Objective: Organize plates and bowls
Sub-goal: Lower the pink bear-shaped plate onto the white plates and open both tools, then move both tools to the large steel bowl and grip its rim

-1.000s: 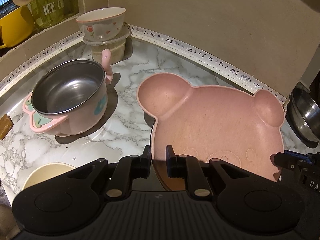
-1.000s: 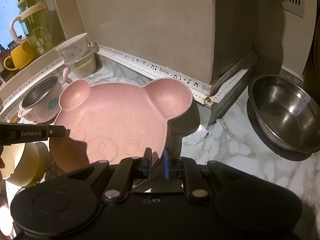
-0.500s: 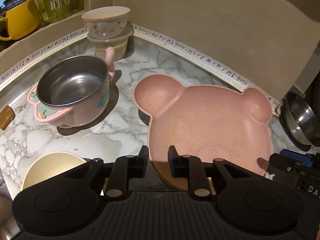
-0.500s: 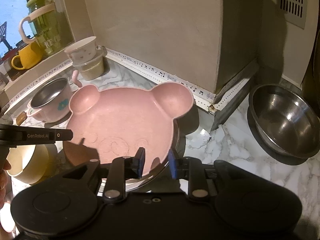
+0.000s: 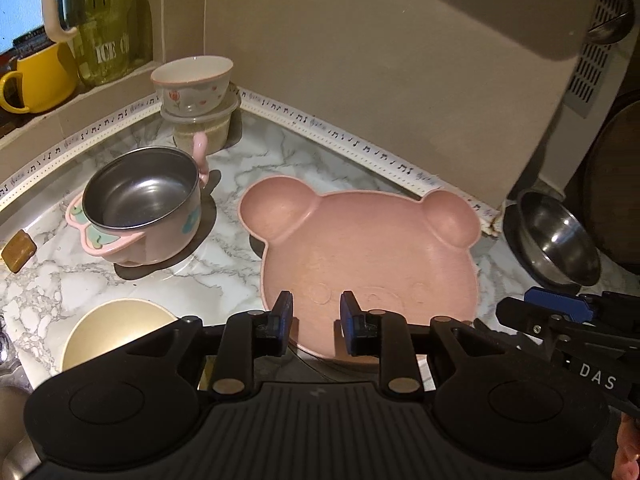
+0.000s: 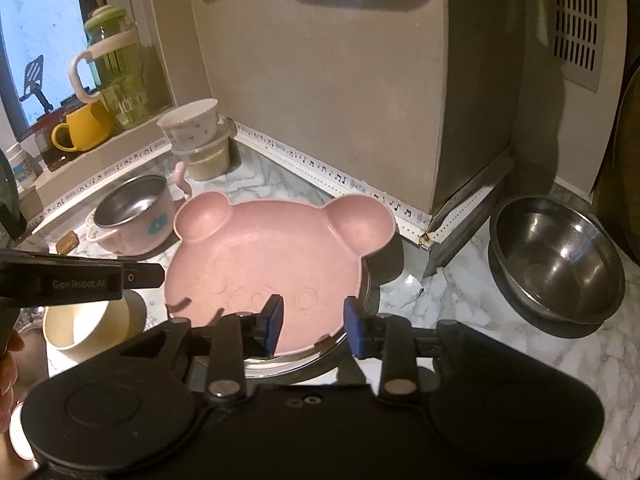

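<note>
A pink bear-shaped plate point(image 5: 368, 248) point(image 6: 272, 256) rests on top of other dishes whose rims point(image 6: 320, 354) show under its near edge. My left gripper point(image 5: 316, 316) is open and empty at the plate's near edge. My right gripper point(image 6: 314, 320) is open and empty, above the plate's near right edge. A pink-handled steel bowl point(image 5: 140, 208) point(image 6: 134, 212) stands left of the plate. A cream bowl point(image 5: 116, 332) point(image 6: 92, 328) sits near left. A large steel bowl point(image 6: 556, 260) point(image 5: 558, 236) stands to the right.
A flowered bowl point(image 5: 192, 84) sits on a lidded tub point(image 5: 204, 128) in the back corner. A yellow mug point(image 5: 36, 76) and a green jug point(image 5: 100, 20) stand on the window ledge. A beige appliance wall point(image 6: 320, 80) rises behind the marble counter point(image 5: 192, 280).
Both grippers have opened and drawn back and up from the pink plate's near edge. The plate now rests on the stack, free of both.
</note>
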A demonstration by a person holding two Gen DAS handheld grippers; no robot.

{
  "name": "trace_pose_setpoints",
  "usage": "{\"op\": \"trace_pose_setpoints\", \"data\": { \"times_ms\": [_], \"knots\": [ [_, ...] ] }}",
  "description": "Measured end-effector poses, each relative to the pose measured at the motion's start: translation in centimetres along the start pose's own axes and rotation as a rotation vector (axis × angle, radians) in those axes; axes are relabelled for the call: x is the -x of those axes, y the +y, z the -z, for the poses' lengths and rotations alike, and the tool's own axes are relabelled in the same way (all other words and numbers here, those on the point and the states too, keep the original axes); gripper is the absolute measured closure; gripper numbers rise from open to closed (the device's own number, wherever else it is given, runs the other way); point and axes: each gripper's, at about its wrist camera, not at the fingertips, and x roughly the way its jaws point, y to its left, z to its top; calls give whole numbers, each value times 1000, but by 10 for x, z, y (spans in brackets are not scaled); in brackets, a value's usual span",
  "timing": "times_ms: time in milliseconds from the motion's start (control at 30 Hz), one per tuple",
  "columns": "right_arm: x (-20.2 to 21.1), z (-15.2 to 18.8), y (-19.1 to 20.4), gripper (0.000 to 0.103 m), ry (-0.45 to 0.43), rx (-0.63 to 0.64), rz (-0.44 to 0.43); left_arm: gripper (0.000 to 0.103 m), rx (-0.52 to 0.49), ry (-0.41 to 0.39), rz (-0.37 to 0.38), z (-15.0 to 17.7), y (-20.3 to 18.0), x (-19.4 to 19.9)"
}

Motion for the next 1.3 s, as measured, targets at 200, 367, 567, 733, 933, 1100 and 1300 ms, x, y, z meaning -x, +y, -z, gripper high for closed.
{"op": "trace_pose_setpoints", "data": {
  "times_ms": [200, 367, 567, 733, 933, 1100, 1300],
  "knots": [
    [16, 2, 7, 63, -21, 16, -13, 78, 6, -17, 7, 8, 2, 20],
    [28, 6, 16, 57, -33, 32, -31, 51, 8, -26, 8, 21, 6, 37],
    [43, 12, 24, 48, -44, 50, -56, 29, 19, -58, -5, 38, 17, 61],
    [49, 15, 29, 39, -52, 63, -67, 27, 56, -61, -14, 52, 32, 76],
    [54, 19, 25, 24, -57, 56, -81, 25, 58, -80, -19, 59, 37, 85],
    [66, 23, 13, 13, -71, 50, -52, 24, 47, -92, 28, 56, 23, 86],
    [82, 22, -28, 0, -110, 28, 44, 23, -69, -98, 91, 41, -28, 72]
  ]
}}
